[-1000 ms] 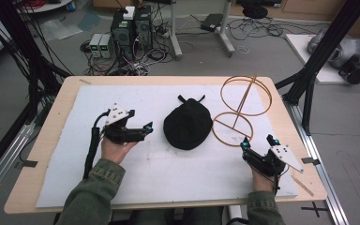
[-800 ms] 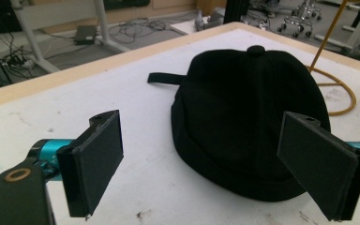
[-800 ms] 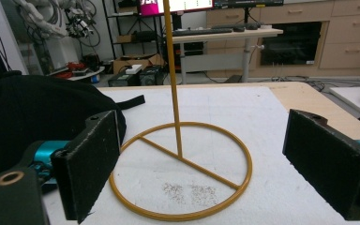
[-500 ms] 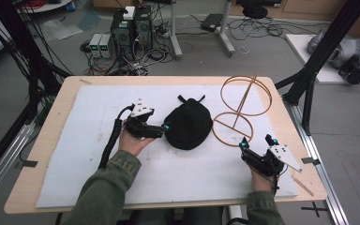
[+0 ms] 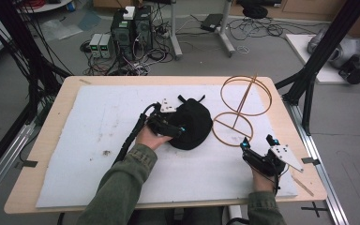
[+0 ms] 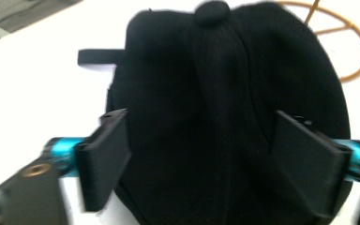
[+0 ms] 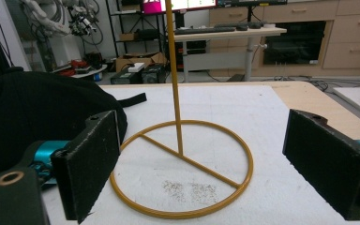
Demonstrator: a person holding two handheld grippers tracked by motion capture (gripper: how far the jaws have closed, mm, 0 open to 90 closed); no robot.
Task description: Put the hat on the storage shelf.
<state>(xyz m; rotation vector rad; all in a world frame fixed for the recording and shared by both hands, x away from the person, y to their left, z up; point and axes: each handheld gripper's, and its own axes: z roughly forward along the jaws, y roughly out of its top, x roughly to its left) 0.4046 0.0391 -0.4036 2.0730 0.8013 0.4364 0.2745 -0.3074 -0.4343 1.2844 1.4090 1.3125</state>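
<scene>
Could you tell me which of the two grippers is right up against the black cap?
The left gripper: its open jaws straddle the black cap. The right gripper sits apart from it, near the table's front right, facing the gold wire stand.

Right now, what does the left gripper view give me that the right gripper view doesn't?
Only the left gripper view shows the cap's top button and the left gripper open, its jaws on either side of the black cap.

Only the right gripper view shows the right gripper open, the stand's upright rod, and the desks behind.

Both show the cap, its strap and the orange wire stand.
</scene>
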